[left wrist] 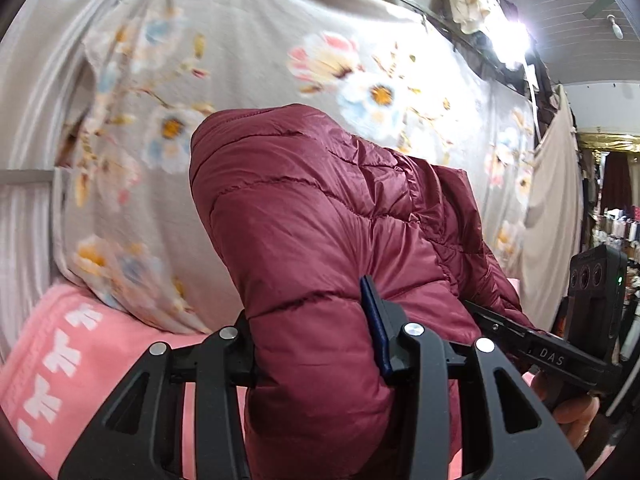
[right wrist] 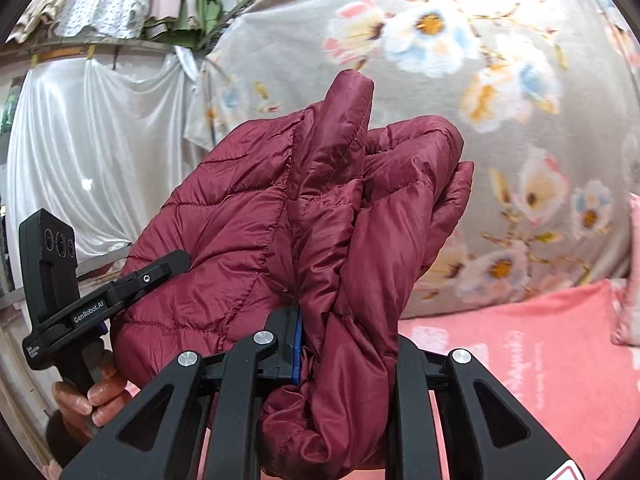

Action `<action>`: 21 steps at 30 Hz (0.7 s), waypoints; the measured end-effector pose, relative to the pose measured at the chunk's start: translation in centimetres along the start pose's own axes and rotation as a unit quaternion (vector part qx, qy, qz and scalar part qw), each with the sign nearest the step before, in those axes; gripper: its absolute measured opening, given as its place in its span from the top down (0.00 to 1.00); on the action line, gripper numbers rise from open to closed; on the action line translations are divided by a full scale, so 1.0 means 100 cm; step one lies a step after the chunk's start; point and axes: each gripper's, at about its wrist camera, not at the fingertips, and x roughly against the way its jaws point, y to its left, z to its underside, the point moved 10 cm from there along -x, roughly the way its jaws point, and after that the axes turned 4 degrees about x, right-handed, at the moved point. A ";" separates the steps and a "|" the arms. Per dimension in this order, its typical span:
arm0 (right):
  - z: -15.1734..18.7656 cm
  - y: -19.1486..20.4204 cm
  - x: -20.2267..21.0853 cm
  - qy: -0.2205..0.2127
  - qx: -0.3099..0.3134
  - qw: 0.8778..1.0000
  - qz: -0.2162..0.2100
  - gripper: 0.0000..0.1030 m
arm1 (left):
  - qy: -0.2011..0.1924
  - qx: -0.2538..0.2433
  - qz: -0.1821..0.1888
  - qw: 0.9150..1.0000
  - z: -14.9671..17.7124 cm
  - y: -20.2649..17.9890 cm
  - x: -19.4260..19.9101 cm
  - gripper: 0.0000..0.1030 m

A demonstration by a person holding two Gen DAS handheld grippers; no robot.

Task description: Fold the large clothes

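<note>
A maroon quilted puffer jacket (left wrist: 320, 216) fills the middle of both wrist views, bunched and held up above a pink blanket. My left gripper (left wrist: 316, 344) is shut on a thick fold of the jacket, its blue pad pressed into the fabric. In the right wrist view the same jacket (right wrist: 320, 208) stands in folds between the fingers of my right gripper (right wrist: 344, 344), which is shut on it. Each gripper also shows in the other's view: the right one (left wrist: 480, 316) at the jacket's right edge, the left one (right wrist: 176, 260) at its left edge.
A pink blanket (right wrist: 520, 352) with white markings covers the surface below. A grey floral sheet (left wrist: 280, 60) hangs behind. White satin cloth (right wrist: 92, 132) hangs at left in the right wrist view, with clothes on a rail above. A person's hand (right wrist: 92, 392) holds the left gripper's handle.
</note>
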 end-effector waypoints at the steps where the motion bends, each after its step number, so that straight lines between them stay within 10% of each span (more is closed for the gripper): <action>1: 0.001 0.006 -0.011 0.002 -0.001 1.000 -0.005 0.83 | -0.004 -0.002 -0.007 1.000 0.000 0.010 0.000 0.63; 21: 0.174 0.009 -0.216 0.169 -0.051 0.984 0.003 0.83 | 0.114 0.047 -0.090 0.988 0.156 0.200 -0.099 0.62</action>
